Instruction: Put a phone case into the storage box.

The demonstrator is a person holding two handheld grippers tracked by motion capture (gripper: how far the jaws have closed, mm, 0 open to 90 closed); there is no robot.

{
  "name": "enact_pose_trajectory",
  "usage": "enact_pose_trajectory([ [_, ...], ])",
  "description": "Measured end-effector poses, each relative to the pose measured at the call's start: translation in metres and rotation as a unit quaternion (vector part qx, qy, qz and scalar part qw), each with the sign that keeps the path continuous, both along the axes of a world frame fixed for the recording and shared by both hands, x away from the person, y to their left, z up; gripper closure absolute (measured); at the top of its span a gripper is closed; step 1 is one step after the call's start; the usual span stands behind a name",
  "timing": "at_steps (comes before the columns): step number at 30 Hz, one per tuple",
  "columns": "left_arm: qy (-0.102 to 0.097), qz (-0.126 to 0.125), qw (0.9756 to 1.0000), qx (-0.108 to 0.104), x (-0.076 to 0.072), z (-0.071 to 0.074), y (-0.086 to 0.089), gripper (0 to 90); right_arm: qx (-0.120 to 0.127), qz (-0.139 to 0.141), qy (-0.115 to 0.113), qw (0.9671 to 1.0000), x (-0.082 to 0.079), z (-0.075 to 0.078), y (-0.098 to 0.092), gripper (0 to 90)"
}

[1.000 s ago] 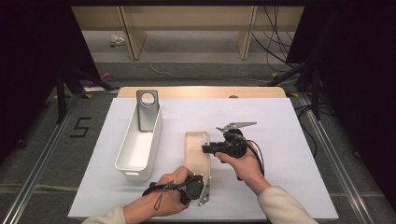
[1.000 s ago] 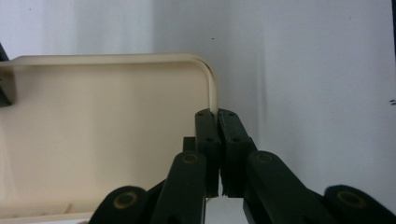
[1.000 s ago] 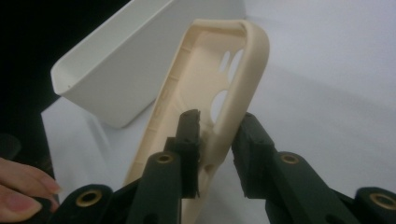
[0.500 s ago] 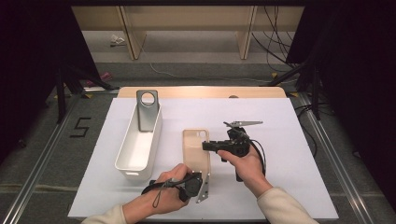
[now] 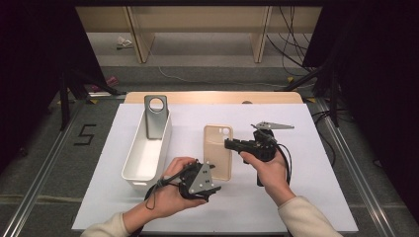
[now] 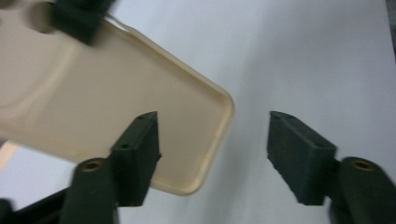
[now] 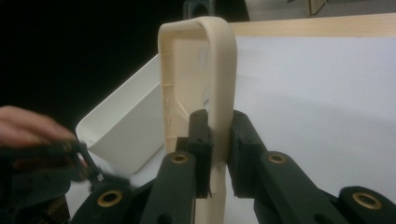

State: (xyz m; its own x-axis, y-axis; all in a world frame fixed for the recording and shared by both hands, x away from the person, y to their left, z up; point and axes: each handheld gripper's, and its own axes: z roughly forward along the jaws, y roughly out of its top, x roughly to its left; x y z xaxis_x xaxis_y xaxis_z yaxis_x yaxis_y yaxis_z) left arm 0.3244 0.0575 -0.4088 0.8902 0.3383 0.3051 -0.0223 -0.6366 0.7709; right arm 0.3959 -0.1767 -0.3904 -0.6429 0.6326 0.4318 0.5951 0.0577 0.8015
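A beige phone case (image 5: 217,148) hangs just above the white table sheet (image 5: 316,197), hollow side up. My right gripper (image 5: 229,144) is shut on its right edge, and in the right gripper view both pads (image 7: 201,135) pinch the case's rim (image 7: 219,60). My left gripper (image 5: 212,174) sits at the case's near end. Its jaws have just been opening. In the left gripper view the left gripper (image 6: 212,128) stands open, one pad (image 6: 137,147) over the case's corner (image 6: 140,88) and the other off to the side, neither pressing on it.
A long white bin (image 5: 146,150) lies left of the case, with a grey plate with a round hole (image 5: 156,116) standing at its far end. The bin (image 7: 126,126) is close beside the case. A wooden table edge (image 5: 212,97) runs along the back.
The left gripper's jaws were shut at the case's near end and now stand open. Both hands have risen a little, and the case has shifted slightly right with the right gripper.
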Motion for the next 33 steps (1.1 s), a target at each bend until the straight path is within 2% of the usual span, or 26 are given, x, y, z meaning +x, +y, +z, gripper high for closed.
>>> enact_pose_trajectory([
  [2, 0.004, 0.026, 0.9992, -0.031, 0.004, 0.003, 0.005, 28.3, -0.004, -0.003, -0.004, 1.0000, 0.000, 0.000, -0.002, 81.2],
  [3, 0.011, 0.042, 0.9976, -0.054, 0.007, 0.005, 0.008, 27.5, -0.005, -0.005, -0.007, 1.0000, -0.001, 0.000, -0.004, 81.2],
  [4, 0.017, 0.053, 0.9962, -0.068, 0.009, 0.007, 0.010, 26.9, -0.004, -0.006, -0.007, 0.9999, -0.001, 0.000, -0.005, 81.2],
  [5, 0.026, 0.074, 0.9926, -0.093, 0.013, 0.008, 0.014, 26.8, -0.005, -0.008, -0.006, 0.9999, -0.001, 0.000, -0.006, 81.2],
  [6, 0.031, 0.087, 0.9901, -0.106, 0.016, 0.009, 0.017, 27.4, -0.004, -0.010, -0.009, 0.9999, -0.001, 0.000, -0.007, 81.2],
  [7, 0.036, 0.108, 0.9856, -0.125, 0.020, 0.011, 0.020, 28.0, -0.004, -0.010, -0.009, 0.9999, -0.001, 0.000, -0.008, 81.1],
  [11, 0.046, 0.159, 0.9734, -0.158, 0.033, 0.019, 0.028, 37.2, -0.004, -0.014, -0.011, 0.9998, -0.002, 0.000, -0.009, 81.1],
  [12, 0.052, 0.171, 0.9695, -0.168, 0.038, 0.022, 0.028, 40.2, -0.004, -0.014, -0.011, 0.9998, -0.002, 0.000, -0.009, 81.1],
  [15, 0.069, 0.189, 0.9609, -0.190, 0.048, 0.026, 0.027, 48.7, -0.006, -0.012, -0.010, 0.9999, -0.003, -0.001, -0.006, 81.1],
  [19, 0.091, 0.204, 0.9518, -0.210, 0.059, 0.028, 0.023, 54.5, -0.009, -0.005, -0.011, 0.9999, -0.005, -0.002, -0.003, 81.1],
  [26, 0.113, 0.214, 0.9431, -0.228, 0.067, 0.029, 0.021, 69.4, -0.009, -0.001, -0.012, 0.9999, -0.006, -0.002, -0.001, 81.1],
  [31, 0.129, 0.225, 0.9346, -0.244, 0.069, 0.029, 0.022, 81.0, -0.009, -0.001, -0.014, 0.9999, -0.006, -0.002, -0.001, 81.0],
  [33, 0.124, 0.227, 0.9348, -0.244, 0.067, 0.030, 0.022, 82.0, -0.011, -0.001, -0.015, 0.9998, -0.006, -0.002, -0.001, 81.0],
])
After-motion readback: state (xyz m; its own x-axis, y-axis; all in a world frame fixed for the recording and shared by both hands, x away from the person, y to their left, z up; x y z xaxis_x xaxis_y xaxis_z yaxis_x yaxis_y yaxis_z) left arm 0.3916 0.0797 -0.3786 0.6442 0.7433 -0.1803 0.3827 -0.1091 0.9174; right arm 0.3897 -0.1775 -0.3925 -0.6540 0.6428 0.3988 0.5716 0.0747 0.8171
